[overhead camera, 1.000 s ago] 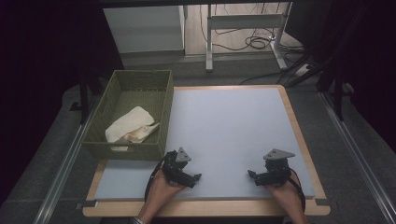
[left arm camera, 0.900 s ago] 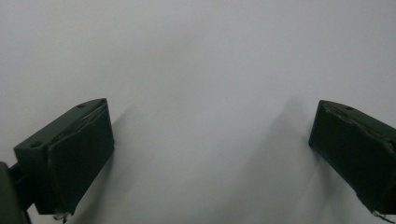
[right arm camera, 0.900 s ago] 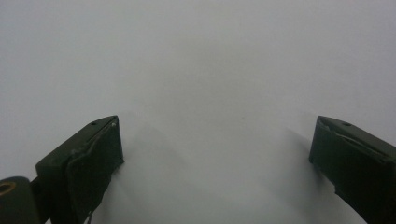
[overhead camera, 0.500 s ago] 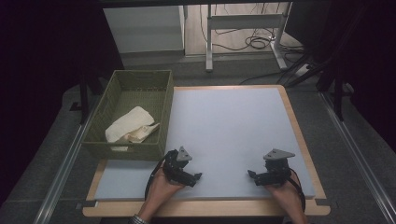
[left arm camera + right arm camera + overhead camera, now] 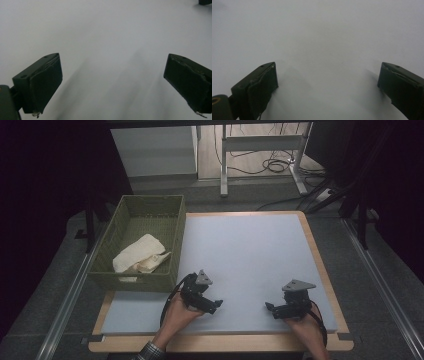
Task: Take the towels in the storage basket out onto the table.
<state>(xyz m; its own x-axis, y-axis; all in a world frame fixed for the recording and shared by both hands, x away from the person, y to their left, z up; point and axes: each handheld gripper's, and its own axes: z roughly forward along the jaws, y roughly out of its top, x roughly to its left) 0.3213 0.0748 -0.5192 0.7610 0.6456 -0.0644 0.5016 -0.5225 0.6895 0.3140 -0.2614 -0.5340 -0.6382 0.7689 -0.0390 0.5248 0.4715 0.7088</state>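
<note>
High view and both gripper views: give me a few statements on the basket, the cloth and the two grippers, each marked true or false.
1. The cloth lies inside the green basket. True.
2. The basket stands at the table's right edge. False: it stands at the left edge.
3. The left gripper is open with nothing between its jaws. True.
4. The right gripper is shut on the cloth. False: it is open over the bare mat.

Dim room, lit bench top in the middle
Wood-edged bench (image 5: 322, 270) with pale grey mat (image 5: 250, 255); dark grey floor (image 5: 380, 320) around it, metal rails (image 5: 65, 305) both sides; beyond, white desk frame (image 5: 260, 142) on wooden flooring with loose cables (image 5: 272, 165); black surroundings left and right
</note>
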